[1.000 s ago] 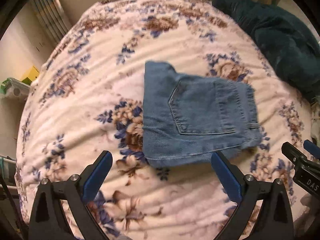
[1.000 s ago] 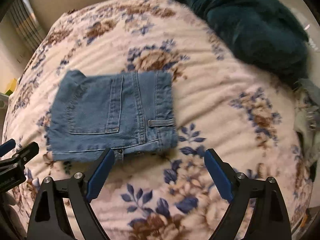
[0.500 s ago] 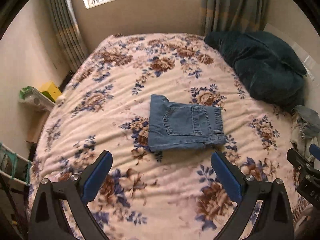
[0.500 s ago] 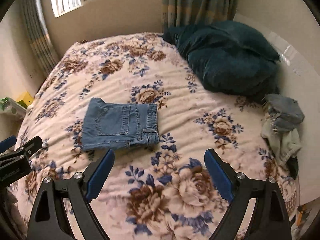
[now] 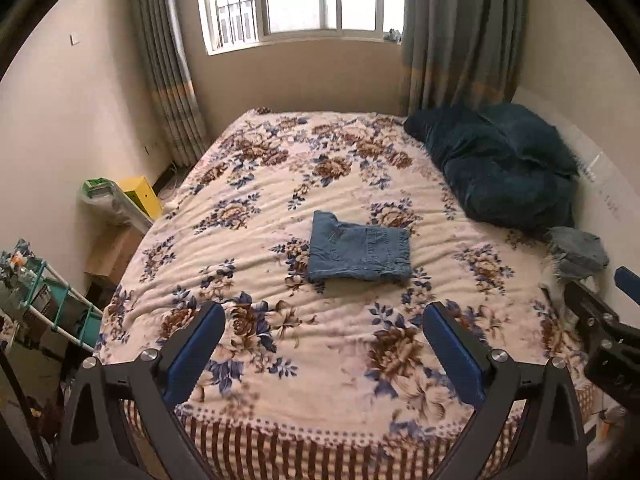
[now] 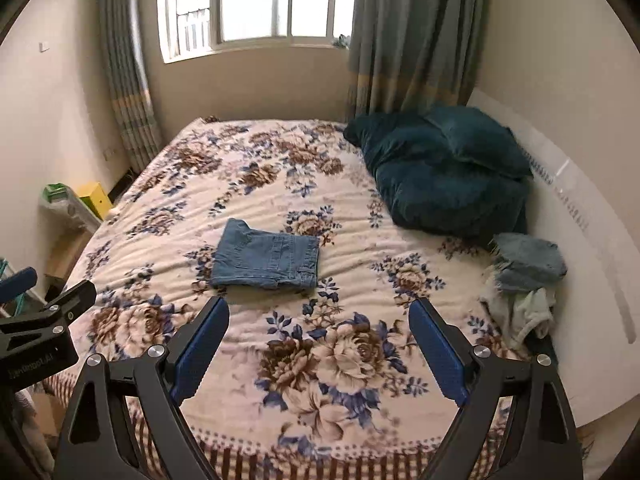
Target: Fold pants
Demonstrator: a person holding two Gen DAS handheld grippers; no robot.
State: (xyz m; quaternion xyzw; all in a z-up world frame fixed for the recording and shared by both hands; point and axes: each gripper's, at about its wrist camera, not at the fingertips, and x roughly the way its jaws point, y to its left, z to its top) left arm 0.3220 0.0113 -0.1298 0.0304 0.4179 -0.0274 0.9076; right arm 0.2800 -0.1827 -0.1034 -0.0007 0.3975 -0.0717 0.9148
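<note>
Pants (image 5: 359, 253) are seen well ahead of both claws, folded into a flat denim packet in the middle of the bed (image 5: 280, 360). The left claw (image 5: 324, 344) is held wide open and empty above the near edge of the bed, and the right claw (image 6: 319, 340) is likewise spread and empty; nothing is touched by either. From the left claw the packet lies ahead and slightly right; from the right claw, ahead and left. The fold is judged finished, since a compact rectangle with one pocket uppermost is shown. Denim is expected to be soft but fairly thick and heavy for cloth, so the layers should stay put; if it were to be lifted, the near folded edge would best be pinched through all layers at both corners. Farther off to the right, a dark green quilt (image 6: 444, 172) is heaped, and a pile of clothes (image 6: 524, 280) is left beside it. Nothing is found between the claws and the packet.
</note>
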